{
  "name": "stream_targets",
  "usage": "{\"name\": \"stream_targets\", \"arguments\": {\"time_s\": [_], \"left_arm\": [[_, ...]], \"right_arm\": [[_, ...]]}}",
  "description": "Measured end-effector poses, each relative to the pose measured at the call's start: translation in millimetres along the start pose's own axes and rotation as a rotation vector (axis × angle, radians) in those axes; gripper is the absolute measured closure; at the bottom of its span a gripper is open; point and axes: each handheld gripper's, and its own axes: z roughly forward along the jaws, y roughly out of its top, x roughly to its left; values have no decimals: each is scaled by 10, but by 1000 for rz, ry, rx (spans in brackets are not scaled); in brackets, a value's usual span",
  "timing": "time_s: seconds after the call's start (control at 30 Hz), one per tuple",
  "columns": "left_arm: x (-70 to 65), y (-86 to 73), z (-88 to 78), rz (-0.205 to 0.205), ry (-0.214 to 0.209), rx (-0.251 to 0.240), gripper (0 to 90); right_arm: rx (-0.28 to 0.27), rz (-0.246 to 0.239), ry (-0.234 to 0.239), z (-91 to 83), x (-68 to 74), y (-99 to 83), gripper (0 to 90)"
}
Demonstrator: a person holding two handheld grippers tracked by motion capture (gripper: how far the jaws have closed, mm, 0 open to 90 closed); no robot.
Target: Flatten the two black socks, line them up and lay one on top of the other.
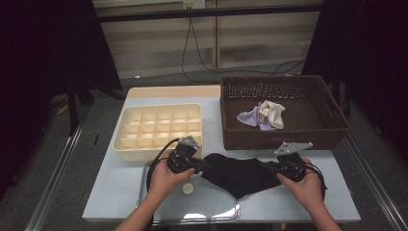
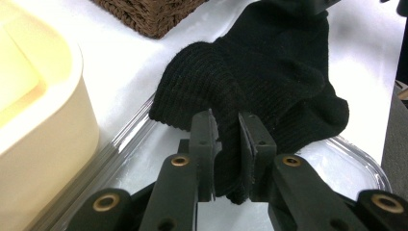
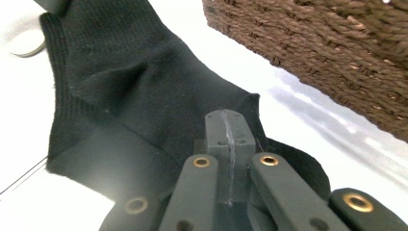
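Fingers of my left gripper pinch a fold of the black sock, which stretches above the clear tray on the tabletop; my right gripper clamps shut on its other end, near the wicker basket.

Lab: dark curtains, trailing wall cables.
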Motion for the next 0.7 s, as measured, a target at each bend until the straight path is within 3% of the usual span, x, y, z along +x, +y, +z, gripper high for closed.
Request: {"name": "stream_targets", "arguments": {"time_s": [0.13,0.33,0.53,0.6,0.63,0.7], "left_arm": [[9,-20,38,-2,-11,11,757],[11,-19,40,8,3,22,746],[23,-32,65,2,-7,27,758],[14,-28,63,-3,-15,31,771],[7,-27,64,-2,-6,25,774],[3,-16,50,2,0,39,784]], "right_arm": [[-3,5,2,-43,11,-23,898],[-19,-24,25,-2,55,11,693],[61,-64,35,238,135,-4,644],[92,-67,28,311,123,-36,700],[82,-72,13,313,124,-45,818],[73,-54,16,283,111,-31,882]]}}
